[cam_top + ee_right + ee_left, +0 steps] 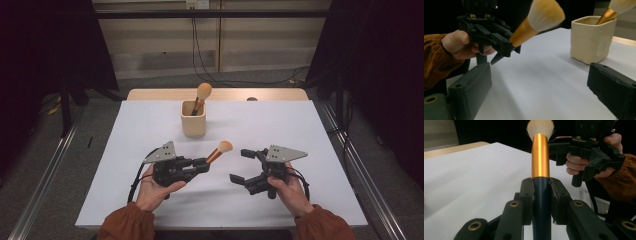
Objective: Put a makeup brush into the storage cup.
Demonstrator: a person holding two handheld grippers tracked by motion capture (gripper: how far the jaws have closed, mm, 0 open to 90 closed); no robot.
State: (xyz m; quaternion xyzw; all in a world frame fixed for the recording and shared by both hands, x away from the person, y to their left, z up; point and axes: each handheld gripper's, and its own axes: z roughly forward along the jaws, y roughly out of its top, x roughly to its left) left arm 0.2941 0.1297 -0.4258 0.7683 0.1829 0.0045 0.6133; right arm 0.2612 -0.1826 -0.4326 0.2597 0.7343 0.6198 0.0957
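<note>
The left hand-held gripper (204, 162) is clamped on the dark lower handle of a makeup brush (218, 151), which it carries above the tabletop (300, 130) with the bristle head pointing toward the right hand-held gripper (243, 165). That one stands wide open and empty, its jaws well apart, just beside the brush head. The step in hand appears to be either a handover or the carry to the cup (193, 119) (which already holds a second brush (201, 96)). The next move likely calls for tilting the handle downward and aiming it into the cup's mouth. The brush has a gold metallic ferrule, a tapered dark handle and a soft, rounded, pale tuft; the cup is a cream, squarish, matt ceramic.
</note>
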